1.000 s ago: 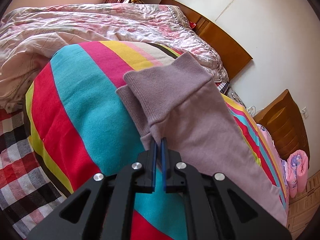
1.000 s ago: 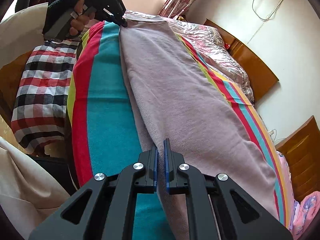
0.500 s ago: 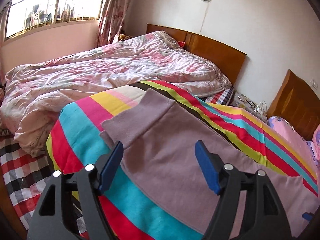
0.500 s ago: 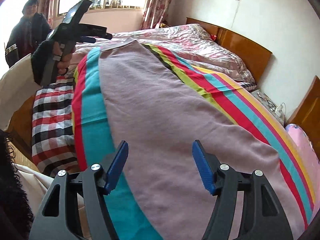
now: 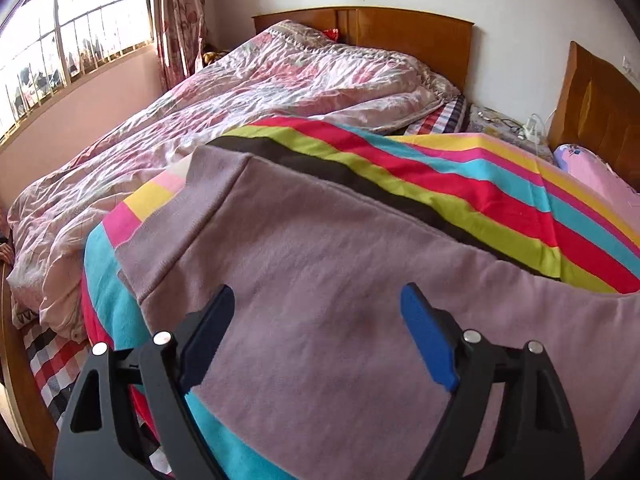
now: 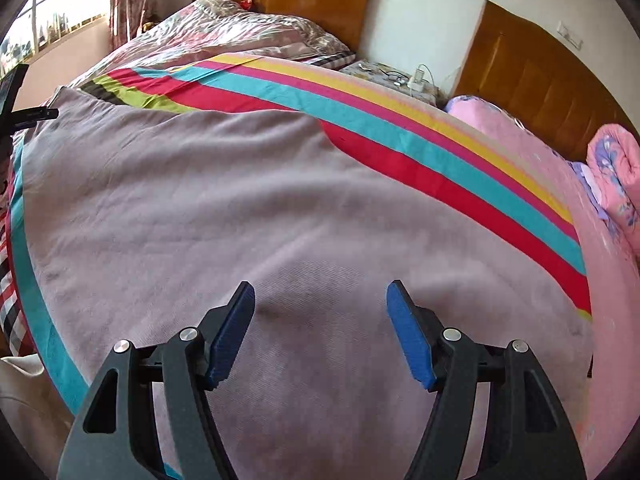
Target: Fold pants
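Both grippers have released the pants; left gripper and right gripper hover wide, empty; legs seemingly stacked, crosswise folds remain.

Both wrist views close above pants

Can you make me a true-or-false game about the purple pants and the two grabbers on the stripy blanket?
1. The left gripper is pinching the pants. False: its jaws stand wide open with nothing between them.
2. The pants lie spread on the striped blanket. True.
3. The right gripper is open. True.
4. The pants are green. False: they are a dusty purple.
5. A wooden headboard stands behind the crumpled pink quilt. True.
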`<state>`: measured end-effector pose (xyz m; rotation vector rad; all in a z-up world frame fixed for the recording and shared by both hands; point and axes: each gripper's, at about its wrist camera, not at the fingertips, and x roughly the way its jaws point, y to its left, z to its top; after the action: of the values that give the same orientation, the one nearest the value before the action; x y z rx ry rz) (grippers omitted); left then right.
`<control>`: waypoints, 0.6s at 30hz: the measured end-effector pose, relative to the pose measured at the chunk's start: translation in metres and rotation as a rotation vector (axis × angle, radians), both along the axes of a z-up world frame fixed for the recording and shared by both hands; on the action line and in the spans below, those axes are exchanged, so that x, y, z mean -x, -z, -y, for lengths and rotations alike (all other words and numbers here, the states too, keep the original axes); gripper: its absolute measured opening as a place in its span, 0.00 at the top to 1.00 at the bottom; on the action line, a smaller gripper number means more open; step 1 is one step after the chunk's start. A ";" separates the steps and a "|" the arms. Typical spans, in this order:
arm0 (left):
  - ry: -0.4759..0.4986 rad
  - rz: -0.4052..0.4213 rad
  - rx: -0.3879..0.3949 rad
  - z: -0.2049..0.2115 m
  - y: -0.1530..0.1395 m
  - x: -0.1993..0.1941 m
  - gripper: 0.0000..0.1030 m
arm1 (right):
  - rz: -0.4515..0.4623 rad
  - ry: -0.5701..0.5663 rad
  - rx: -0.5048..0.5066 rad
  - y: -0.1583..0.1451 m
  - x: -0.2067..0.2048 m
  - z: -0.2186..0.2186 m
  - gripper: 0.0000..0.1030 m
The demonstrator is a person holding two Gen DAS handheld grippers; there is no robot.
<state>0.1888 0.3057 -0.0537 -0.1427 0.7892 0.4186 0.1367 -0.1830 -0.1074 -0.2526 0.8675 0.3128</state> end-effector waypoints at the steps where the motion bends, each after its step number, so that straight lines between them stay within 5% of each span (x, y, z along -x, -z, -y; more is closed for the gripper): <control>1: 0.071 0.024 0.001 0.024 -0.011 -0.004 0.18 | 0.003 0.022 -0.055 -0.003 0.002 0.013 0.35; 5: 0.467 0.008 -0.059 0.149 -0.023 -0.030 0.17 | 0.012 0.067 -0.182 -0.012 -0.009 0.029 0.34; 8: 0.589 -0.020 -0.110 0.201 -0.011 -0.049 0.17 | 0.055 -0.090 -0.169 -0.024 -0.028 -0.007 0.34; 12: 0.692 -0.099 -0.052 0.211 0.007 -0.081 0.27 | 0.059 -0.344 -0.193 -0.040 -0.077 -0.057 0.35; 18: 0.851 -0.170 -0.042 0.200 0.021 -0.110 0.47 | -0.062 -0.609 -0.164 -0.028 -0.150 -0.124 0.60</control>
<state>0.2987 0.1055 -0.0744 0.2705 0.9293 -0.3635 0.2870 -0.0586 -0.0793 -0.3527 0.8067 0.9583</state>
